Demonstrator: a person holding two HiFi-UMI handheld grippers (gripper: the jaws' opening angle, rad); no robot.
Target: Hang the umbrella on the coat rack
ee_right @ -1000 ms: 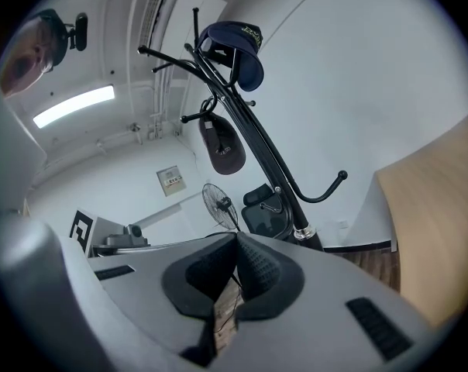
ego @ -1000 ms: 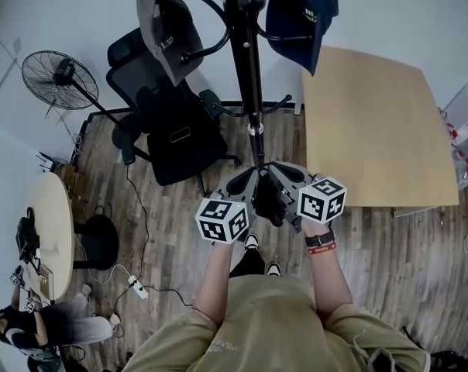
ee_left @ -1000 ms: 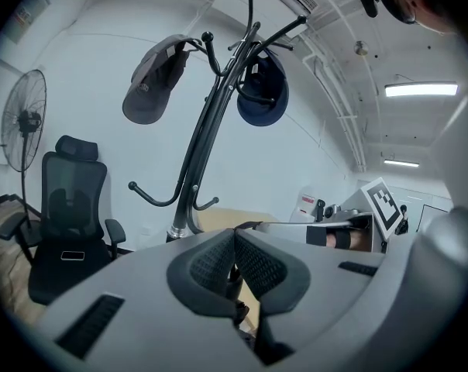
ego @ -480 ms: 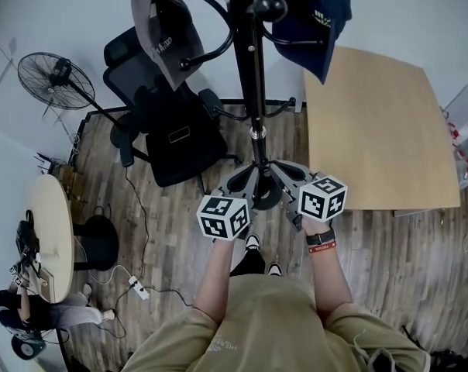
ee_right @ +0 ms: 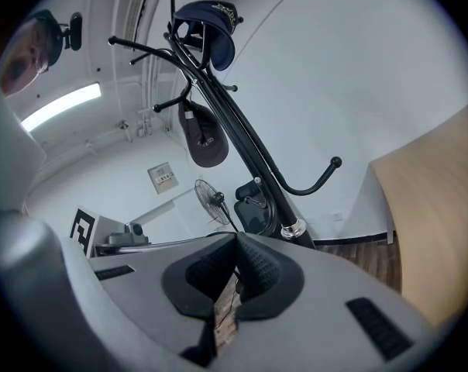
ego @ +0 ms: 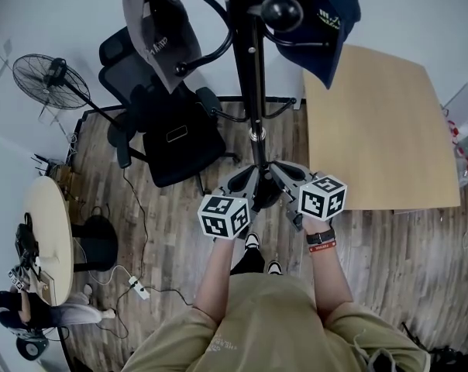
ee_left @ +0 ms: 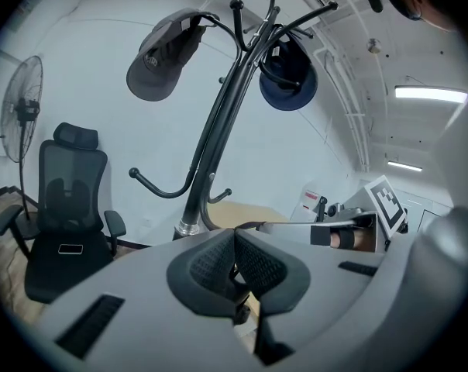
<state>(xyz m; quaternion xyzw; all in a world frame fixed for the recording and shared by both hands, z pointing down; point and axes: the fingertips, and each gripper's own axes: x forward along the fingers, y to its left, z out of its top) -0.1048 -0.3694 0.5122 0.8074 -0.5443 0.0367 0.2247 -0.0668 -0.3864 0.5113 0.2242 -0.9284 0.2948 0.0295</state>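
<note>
At the far left stand a pedestal fan and a round side table, with a power strip lying on the wood floor near them. Next comes a black office chair, set just left of the coat rack. A grey cap hangs from a curved hook on the rack's left side. A navy cap hangs on its right side (both caps are up near the top).

The left gripper is held low beside the rack's foot. Its jaws are pressed together with nothing between them, and the pads meet along one seam. The right gripper sits just across the foot from it. Its jaws are likewise closed and empty, as the right gripper view shows. To the right of both stands a pale wooden counter.
</note>
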